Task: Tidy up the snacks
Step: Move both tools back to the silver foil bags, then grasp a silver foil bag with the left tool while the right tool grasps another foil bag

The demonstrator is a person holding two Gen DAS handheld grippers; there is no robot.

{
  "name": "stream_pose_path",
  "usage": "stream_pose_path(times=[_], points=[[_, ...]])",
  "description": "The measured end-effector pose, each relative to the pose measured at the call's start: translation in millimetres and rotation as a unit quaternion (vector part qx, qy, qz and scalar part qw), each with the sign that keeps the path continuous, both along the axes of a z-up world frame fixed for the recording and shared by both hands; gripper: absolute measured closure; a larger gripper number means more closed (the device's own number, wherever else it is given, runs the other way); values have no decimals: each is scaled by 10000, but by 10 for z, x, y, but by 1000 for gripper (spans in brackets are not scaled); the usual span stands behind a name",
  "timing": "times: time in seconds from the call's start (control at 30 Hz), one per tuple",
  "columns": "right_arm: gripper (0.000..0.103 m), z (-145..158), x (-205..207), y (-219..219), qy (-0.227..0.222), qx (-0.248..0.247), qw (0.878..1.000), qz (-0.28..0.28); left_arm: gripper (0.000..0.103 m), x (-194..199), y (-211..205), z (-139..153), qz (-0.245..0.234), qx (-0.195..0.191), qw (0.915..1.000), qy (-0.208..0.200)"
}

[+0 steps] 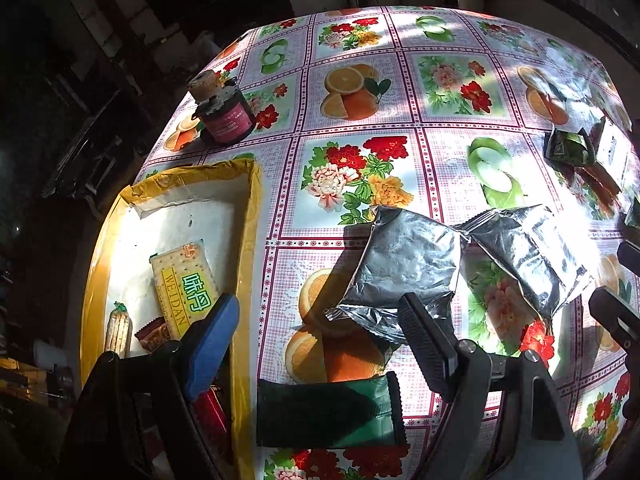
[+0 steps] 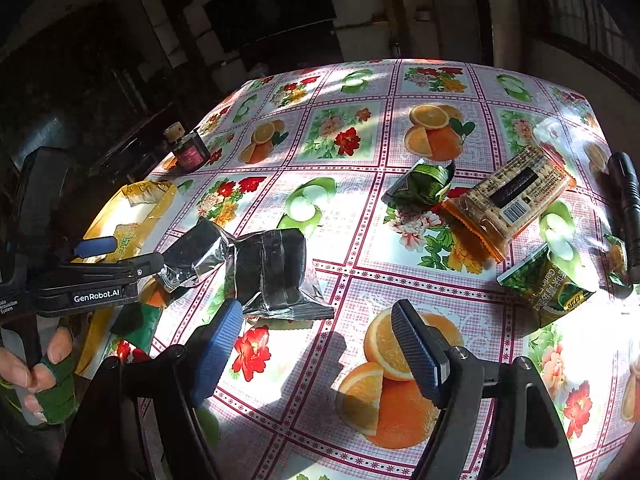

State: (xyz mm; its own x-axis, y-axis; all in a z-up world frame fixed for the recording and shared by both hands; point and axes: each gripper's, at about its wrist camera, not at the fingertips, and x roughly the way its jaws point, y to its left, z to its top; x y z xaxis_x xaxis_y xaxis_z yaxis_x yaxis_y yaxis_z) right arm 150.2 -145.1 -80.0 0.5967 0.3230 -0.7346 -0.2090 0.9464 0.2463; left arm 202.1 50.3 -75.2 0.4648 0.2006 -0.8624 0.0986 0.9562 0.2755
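Observation:
A yellow-rimmed cardboard box (image 1: 248,240) stands at the table's left and holds a yellow WEIDAN cracker pack (image 1: 184,284), a cracker sleeve (image 1: 119,328) and a brown wrapper. Two joined silver foil packets (image 1: 412,264) (image 2: 276,272) lie mid-table. A dark green packet (image 1: 328,412) lies near the front, right of the box. My left gripper (image 1: 316,332) is open and empty, just before the silver packets. My right gripper (image 2: 316,332) is open and empty above the cloth, right of the silver packets. Green snack packets (image 2: 420,186) (image 2: 548,284) and an orange cracker pack (image 2: 508,196) lie at the right.
A dark jar with a pink label (image 1: 226,116) stands at the table's far left beyond the box. A black flashlight (image 2: 626,200) lies at the right edge. The fruit-and-flower tablecloth (image 1: 352,92) covers the table. The room around is dark.

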Motion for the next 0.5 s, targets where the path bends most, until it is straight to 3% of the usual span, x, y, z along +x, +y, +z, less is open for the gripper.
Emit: stream_pose_path(times=[0.2, 0.43, 0.47, 0.5], points=[[23, -114, 372, 553, -67, -1017, 9940, 405, 22, 118, -121, -58, -150, 233, 9996, -61], [23, -298, 526, 604, 180, -1035, 9932, 497, 22, 272, -61, -63, -251, 139, 9996, -7], [24, -312, 514, 605, 171, -1078, 9927, 522, 22, 294, -76, -62, -297, 168, 9994, -15], [31, -307, 493, 606, 127, -1128, 9920, 544, 22, 318, -92, -60, -316, 205, 9993, -40]])
